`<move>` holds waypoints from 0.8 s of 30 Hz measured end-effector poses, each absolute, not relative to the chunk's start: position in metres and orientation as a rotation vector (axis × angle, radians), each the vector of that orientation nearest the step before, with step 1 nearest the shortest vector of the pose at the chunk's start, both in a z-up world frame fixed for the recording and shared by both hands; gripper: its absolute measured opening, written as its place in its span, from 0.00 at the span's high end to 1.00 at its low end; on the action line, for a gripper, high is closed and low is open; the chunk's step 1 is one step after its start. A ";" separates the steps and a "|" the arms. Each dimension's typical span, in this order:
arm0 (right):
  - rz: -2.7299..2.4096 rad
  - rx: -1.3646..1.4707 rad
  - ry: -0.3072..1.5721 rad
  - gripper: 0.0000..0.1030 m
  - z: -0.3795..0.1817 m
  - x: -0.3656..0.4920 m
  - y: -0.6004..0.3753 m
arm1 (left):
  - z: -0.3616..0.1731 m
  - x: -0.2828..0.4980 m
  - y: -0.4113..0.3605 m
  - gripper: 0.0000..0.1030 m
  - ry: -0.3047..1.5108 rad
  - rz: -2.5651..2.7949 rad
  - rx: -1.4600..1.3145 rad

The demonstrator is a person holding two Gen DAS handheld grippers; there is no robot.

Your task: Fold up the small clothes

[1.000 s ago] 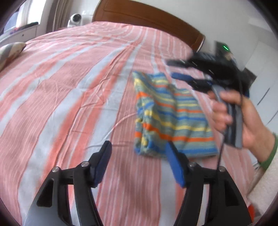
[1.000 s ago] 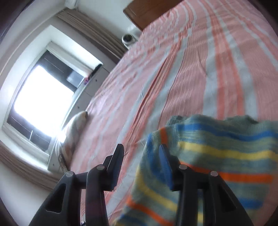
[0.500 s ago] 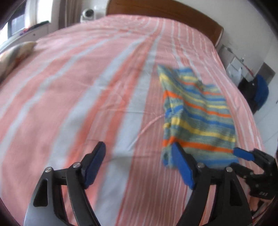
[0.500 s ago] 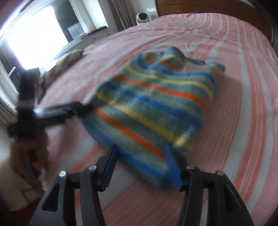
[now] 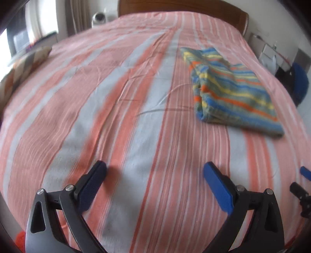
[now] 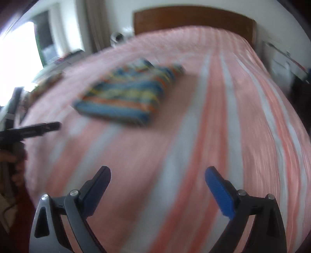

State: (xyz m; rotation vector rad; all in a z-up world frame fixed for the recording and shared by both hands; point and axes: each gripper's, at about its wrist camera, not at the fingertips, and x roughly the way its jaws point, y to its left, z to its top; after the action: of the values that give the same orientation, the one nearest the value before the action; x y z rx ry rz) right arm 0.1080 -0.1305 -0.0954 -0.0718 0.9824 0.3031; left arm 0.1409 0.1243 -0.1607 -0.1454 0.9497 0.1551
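Note:
A folded striped knit garment (image 5: 231, 91), blue, yellow, orange and green, lies flat on the pink-and-grey striped bedspread (image 5: 108, 101). In the left wrist view it is up and to the right of my left gripper (image 5: 154, 167), whose jaws are opening wide over bare bedspread, nothing between them. In the blurred right wrist view the garment (image 6: 128, 97) lies ahead and to the left of my right gripper (image 6: 157, 171). Its jaws are opening too, with nothing between them. The left gripper's finger (image 6: 38, 128) shows at the left edge there, held by a hand.
A wooden headboard (image 5: 182, 7) stands at the far end of the bed. A patterned pillow (image 5: 21, 68) lies at the left edge by a window. A blue chair (image 5: 299, 83) and white boxes stand to the right of the bed.
Both grippers have pulled back from the garment toward the near end of the bed, and their jaws have spread much wider. The garment now lies folded and untouched, farther away.

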 end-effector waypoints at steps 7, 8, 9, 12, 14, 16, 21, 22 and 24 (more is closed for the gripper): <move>0.284 -0.064 0.982 0.00 -0.105 0.112 -0.126 | -0.165 0.139 0.122 0.00 0.955 0.143 -0.127; 0.280 -0.055 0.977 0.00 -0.107 0.109 -0.126 | -0.166 0.141 0.121 0.00 0.966 0.139 -0.115; 0.273 -0.035 0.975 0.00 -0.110 0.109 -0.128 | -0.167 0.143 0.120 0.00 0.976 0.137 -0.108; 0.261 -0.059 0.977 0.00 -0.118 0.110 -0.122 | -0.168 0.145 0.120 0.00 1.003 0.135 -0.097; 0.252 -0.077 0.997 0.00 -0.119 0.113 -0.119 | -0.169 0.146 0.118 0.00 1.009 0.140 -0.081; 0.253 -0.073 1.028 0.00 -0.119 0.117 -0.119 | -0.170 0.146 0.116 0.00 1.010 0.146 -0.069; 0.254 -0.084 1.038 0.00 -0.120 0.118 -0.118 | -0.170 0.144 0.115 0.00 1.007 0.150 -0.063; 0.252 -0.085 1.029 0.00 -0.121 0.116 -0.118 | -0.170 0.144 0.115 0.00 1.004 0.151 -0.061; 0.251 -0.086 1.024 0.00 -0.121 0.116 -0.118 | -0.170 0.143 0.115 0.00 1.001 0.152 -0.058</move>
State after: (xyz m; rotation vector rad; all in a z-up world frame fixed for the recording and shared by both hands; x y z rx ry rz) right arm 0.1163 -0.1180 -0.1210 -0.0861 1.0242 0.2507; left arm 0.1434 0.1152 -0.1704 -0.0580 1.0008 0.1523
